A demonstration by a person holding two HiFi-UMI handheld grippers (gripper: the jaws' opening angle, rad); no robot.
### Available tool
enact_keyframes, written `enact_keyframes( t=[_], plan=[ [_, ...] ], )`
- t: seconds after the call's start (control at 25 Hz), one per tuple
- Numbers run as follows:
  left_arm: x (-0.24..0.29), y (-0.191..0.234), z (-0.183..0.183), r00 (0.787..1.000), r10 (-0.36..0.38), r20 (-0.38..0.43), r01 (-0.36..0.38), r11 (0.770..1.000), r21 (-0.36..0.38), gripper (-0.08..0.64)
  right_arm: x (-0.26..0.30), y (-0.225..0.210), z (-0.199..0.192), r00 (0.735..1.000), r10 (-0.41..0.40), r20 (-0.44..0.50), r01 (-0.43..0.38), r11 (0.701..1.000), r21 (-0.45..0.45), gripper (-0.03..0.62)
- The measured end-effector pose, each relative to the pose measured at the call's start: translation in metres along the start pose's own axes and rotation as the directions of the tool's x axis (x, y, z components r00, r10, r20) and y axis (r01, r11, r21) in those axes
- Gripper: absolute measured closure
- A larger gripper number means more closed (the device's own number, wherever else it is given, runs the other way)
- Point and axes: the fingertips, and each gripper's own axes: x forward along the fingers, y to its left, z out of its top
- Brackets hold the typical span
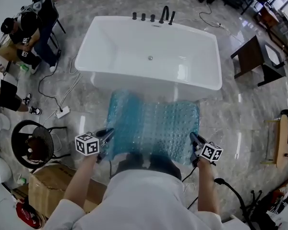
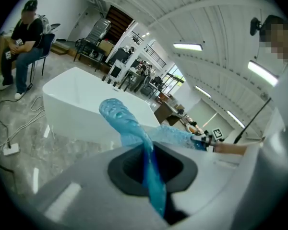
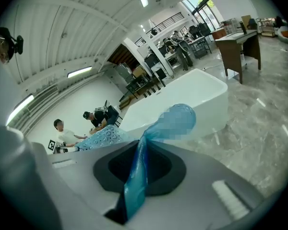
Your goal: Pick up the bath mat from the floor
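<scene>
The bath mat (image 1: 153,123) is translucent blue with bumps, and it hangs stretched in front of me, lifted off the floor before the white bathtub (image 1: 151,51). My left gripper (image 1: 107,137) is shut on the mat's left near corner. My right gripper (image 1: 194,141) is shut on the right near corner. In the left gripper view the mat's edge (image 2: 151,176) runs pinched between the jaws and curls up beyond them. In the right gripper view a blue fold of the bath mat (image 3: 137,176) is clamped the same way.
Marble floor lies all around. A dark wooden stool (image 1: 253,59) stands right of the tub. At the left are seated people (image 1: 26,35), a power strip (image 1: 62,112) with cables, a round black stool (image 1: 33,143) and a cardboard box (image 1: 50,186).
</scene>
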Motion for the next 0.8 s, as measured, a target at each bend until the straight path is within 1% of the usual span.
enact_keyframes(
  t=[0.08,0.24,0.36,0.52,0.68,0.8],
  plan=[
    [-0.004,-0.016,-0.002,1.000,-0.015,0.002,0.015,1.000,0.001,0.543,-0.013,-0.001,-0.003,1.000,0.004,0.001,-0.004,1.000,0.004,0.560],
    [-0.006,-0.046,-0.006,0.999,-0.029,0.021,0.029,1.000,-0.006,0.543,-0.034,-0.001,0.000,1.000,0.028,-0.010,-0.028,0.999,-0.027,0.560],
    [-0.004,-0.064,-0.011,0.999,-0.014,0.050,0.014,1.000,-0.007,0.543,-0.051,0.002,0.002,0.998,0.056,-0.019,-0.057,0.997,-0.060,0.559],
    [0.001,-0.095,-0.021,0.995,0.010,0.099,-0.006,0.999,-0.038,0.543,-0.075,0.004,0.000,0.996,0.071,-0.045,-0.077,0.989,-0.126,0.558],
    [0.007,-0.124,-0.041,0.993,0.027,0.115,-0.022,0.999,-0.042,0.543,-0.096,0.001,-0.001,0.993,0.106,-0.048,-0.112,0.982,-0.151,0.558],
    [0.011,-0.142,-0.057,0.991,0.037,0.129,-0.032,0.999,-0.039,0.543,-0.111,-0.010,-0.003,0.992,0.114,-0.060,-0.123,0.976,-0.177,0.558]
  ],
)
